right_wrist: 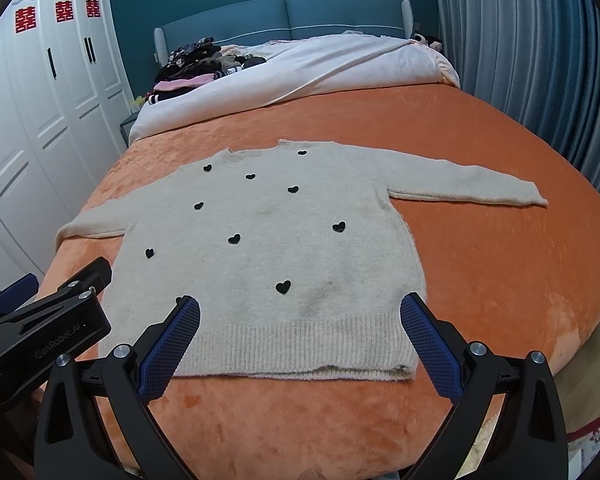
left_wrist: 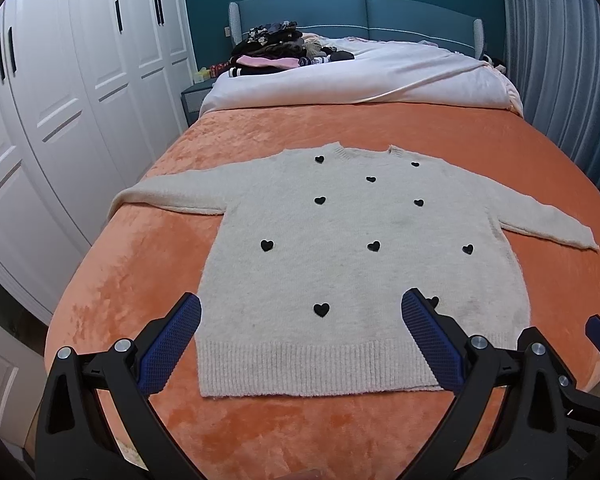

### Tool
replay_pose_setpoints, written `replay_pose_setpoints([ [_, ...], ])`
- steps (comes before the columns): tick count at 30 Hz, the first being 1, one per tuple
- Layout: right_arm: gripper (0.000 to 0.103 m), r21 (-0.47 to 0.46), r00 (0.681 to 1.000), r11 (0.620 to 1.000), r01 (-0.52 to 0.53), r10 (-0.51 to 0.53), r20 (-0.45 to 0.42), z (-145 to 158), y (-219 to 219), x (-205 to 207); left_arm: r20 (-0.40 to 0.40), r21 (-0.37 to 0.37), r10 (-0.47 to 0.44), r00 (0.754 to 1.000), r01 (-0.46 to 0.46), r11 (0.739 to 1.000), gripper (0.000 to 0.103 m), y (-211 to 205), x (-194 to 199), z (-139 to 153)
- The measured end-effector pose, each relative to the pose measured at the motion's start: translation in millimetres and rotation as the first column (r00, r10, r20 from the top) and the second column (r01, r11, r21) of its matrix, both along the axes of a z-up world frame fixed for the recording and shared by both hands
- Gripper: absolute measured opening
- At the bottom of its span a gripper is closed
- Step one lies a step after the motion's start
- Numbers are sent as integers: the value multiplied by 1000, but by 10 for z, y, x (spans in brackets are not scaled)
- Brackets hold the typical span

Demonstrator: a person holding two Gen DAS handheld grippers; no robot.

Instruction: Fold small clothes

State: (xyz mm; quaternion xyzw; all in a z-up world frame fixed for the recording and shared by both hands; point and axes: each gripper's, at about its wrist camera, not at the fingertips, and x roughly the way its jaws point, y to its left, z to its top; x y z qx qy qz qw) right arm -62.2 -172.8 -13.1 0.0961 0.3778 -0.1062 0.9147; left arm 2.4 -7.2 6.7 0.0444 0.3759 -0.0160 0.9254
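Blue-padded fingers of the left gripper (left_wrist: 300,308) stand spread wide and hold nothing in the left wrist view, poised over the ribbed hem of a cream sweater (left_wrist: 364,264) dotted with black hearts. That sweater lies flat and face up on an orange blanket (left_wrist: 132,280) covering the near part of a bed, both sleeves stretched out to the sides and the collar pointing toward the headboard (left_wrist: 356,16). Part of the right gripper (left_wrist: 568,376) shows at the lower right edge of this view. Farther up the bed, a white quilt (left_wrist: 360,76) lies pushed back, with a pile of dark and pink clothes (left_wrist: 276,52) at its left end, near the white wardrobe (left_wrist: 60,92) doors. From the right wrist view, the right gripper (right_wrist: 300,308) is likewise spread wide and empty above the hem, its right finger near the sweater's (right_wrist: 268,256) lower right corner. The left gripper (right_wrist: 44,320) appears at the left edge, beside the sweater's lower left side. Grey curtains (right_wrist: 520,48) hang along the right side of the bed.
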Motion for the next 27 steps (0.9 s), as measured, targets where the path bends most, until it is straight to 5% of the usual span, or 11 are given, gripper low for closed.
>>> replay_pose_setpoints([
  [27, 98, 19, 1000, 1000, 10, -10, -22, -78, -18, 71, -11, 5, 9, 1000, -9, 1000, 98, -30, 54, -59],
])
